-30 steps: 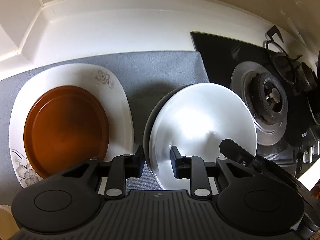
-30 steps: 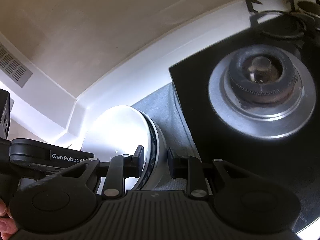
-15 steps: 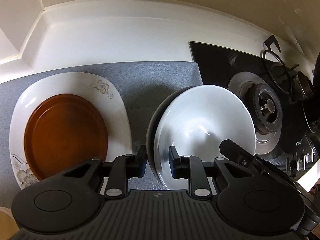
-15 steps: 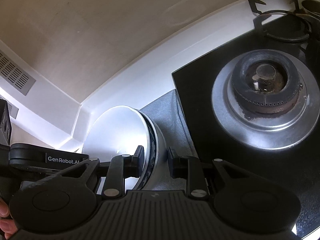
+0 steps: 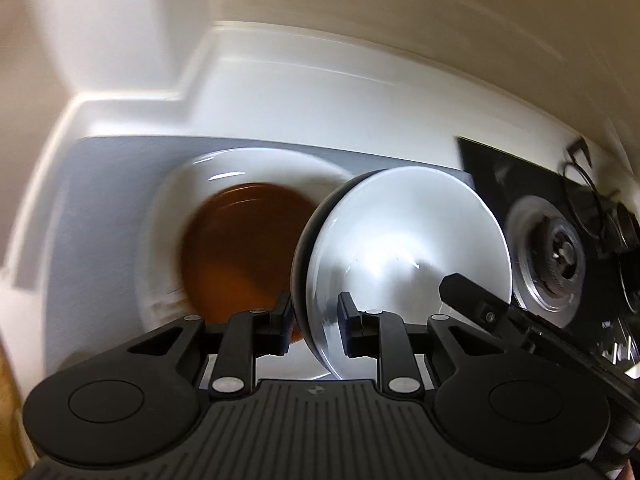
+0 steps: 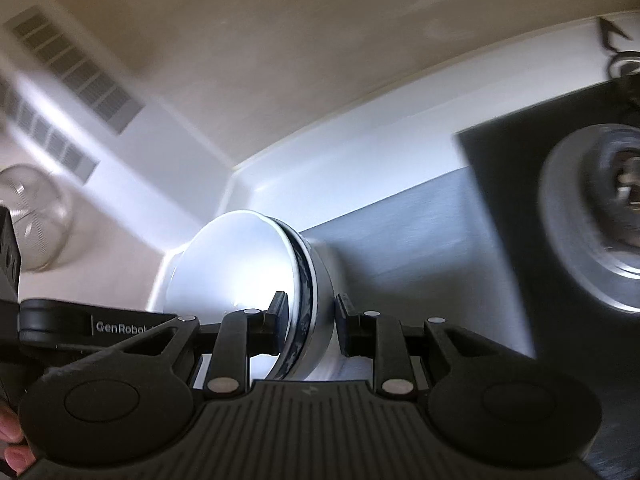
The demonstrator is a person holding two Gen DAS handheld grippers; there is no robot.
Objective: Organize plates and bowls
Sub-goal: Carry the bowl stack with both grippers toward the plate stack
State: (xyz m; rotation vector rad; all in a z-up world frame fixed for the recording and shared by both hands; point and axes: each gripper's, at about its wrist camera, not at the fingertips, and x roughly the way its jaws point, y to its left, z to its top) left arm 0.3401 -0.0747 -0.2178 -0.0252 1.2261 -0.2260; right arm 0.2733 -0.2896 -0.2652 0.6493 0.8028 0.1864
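Observation:
A white bowl [image 5: 404, 256] with a dark blue patterned outside [image 6: 304, 312] hangs tilted above the grey mat [image 5: 112, 184], carried by both grippers. My left gripper [image 5: 314, 320] is shut on its near rim, one pad inside and one outside. My right gripper [image 6: 310, 320] is shut on the opposite rim; one of its fingers [image 5: 472, 300] shows over the bowl in the left wrist view. Left of the bowl a brown plate [image 5: 244, 248] lies on a large white plate [image 5: 256, 168]. The bowl's left edge overlaps the brown plate in the picture.
A black gas stove [image 5: 556, 248] with a round burner [image 6: 600, 216] borders the mat on the right. White counter and wall run behind. A glass jar [image 6: 36, 216] and a wall vent [image 6: 72, 68] are at far left, with a person's fingers [image 6: 12, 452] at the corner.
Both grippers have carried the bowl up and to the left, away from the stove. It now sits against the brown plate in the picture. The grip on it has not changed.

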